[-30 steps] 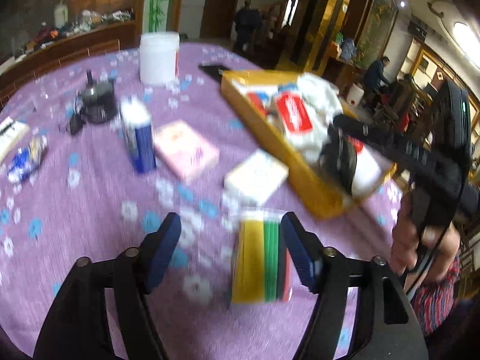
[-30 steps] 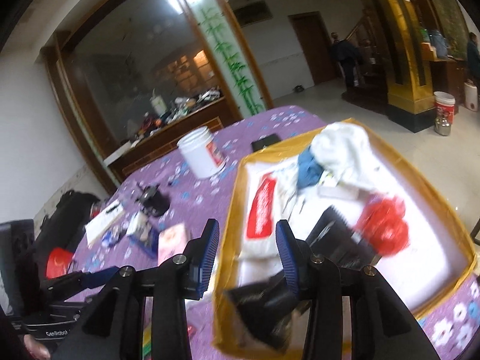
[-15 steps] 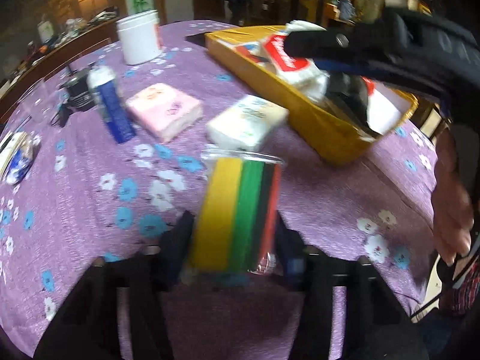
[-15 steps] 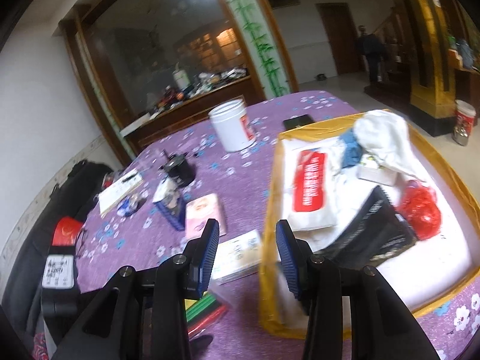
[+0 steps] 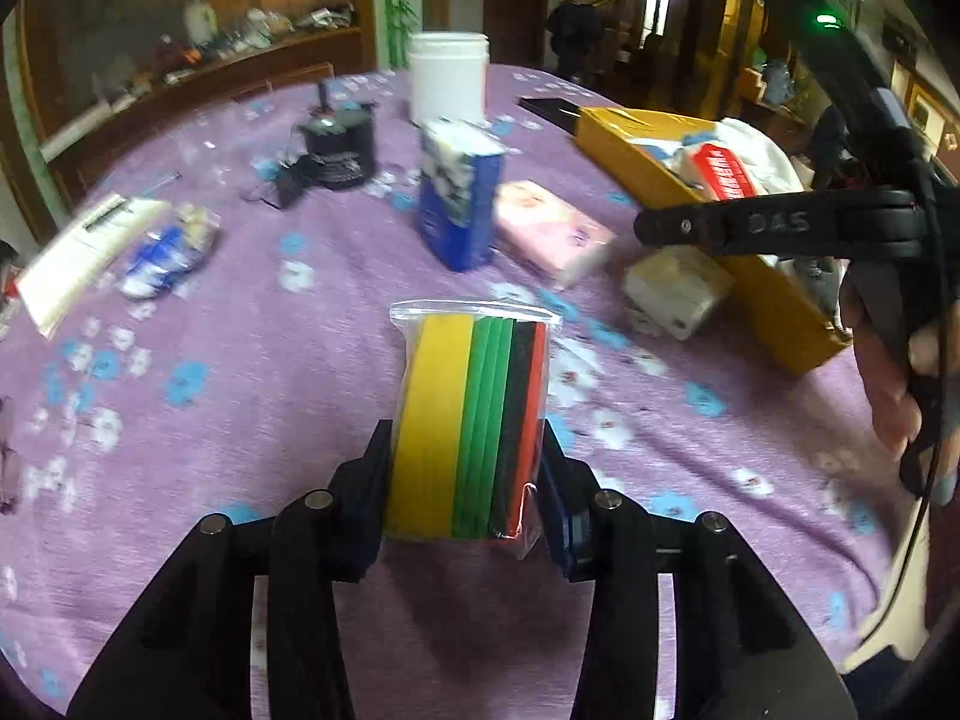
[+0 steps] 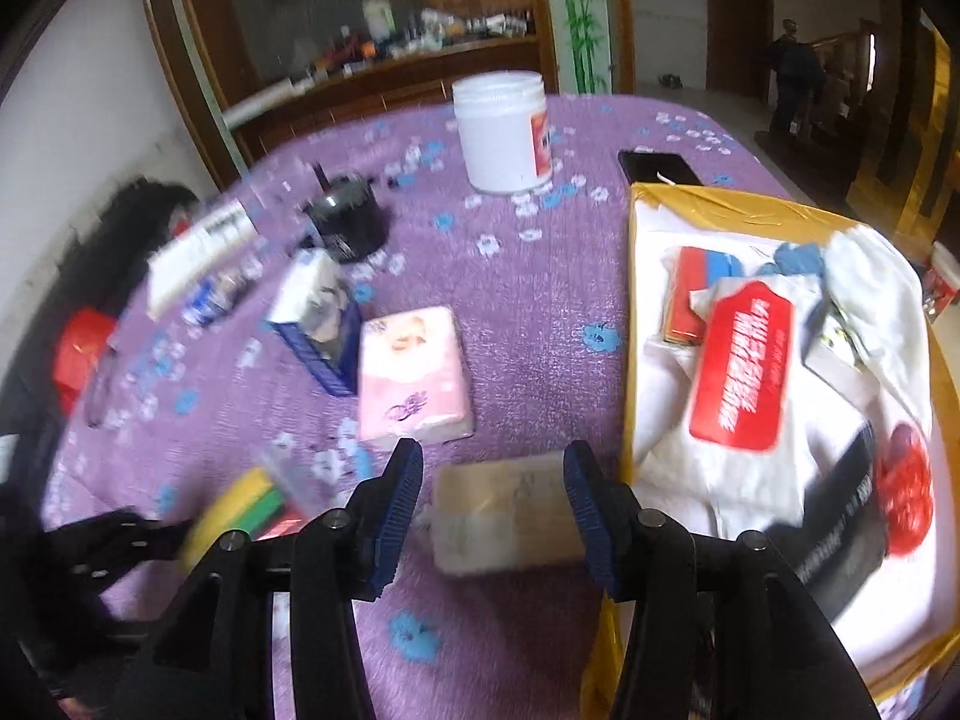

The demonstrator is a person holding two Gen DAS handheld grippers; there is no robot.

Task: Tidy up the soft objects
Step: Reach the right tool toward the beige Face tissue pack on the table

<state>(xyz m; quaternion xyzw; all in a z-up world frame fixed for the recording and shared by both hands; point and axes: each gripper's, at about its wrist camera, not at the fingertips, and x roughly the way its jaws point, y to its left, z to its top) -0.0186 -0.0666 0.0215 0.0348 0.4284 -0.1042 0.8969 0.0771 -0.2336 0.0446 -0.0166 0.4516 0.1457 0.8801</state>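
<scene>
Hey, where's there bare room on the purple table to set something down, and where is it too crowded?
Bare cloth lies left of the bag of coloured sheets, below the blue packet, and between the white jar and the yellow box. It is crowded around the blue carton, pink tissue pack and white pack, and inside the box.
</scene>
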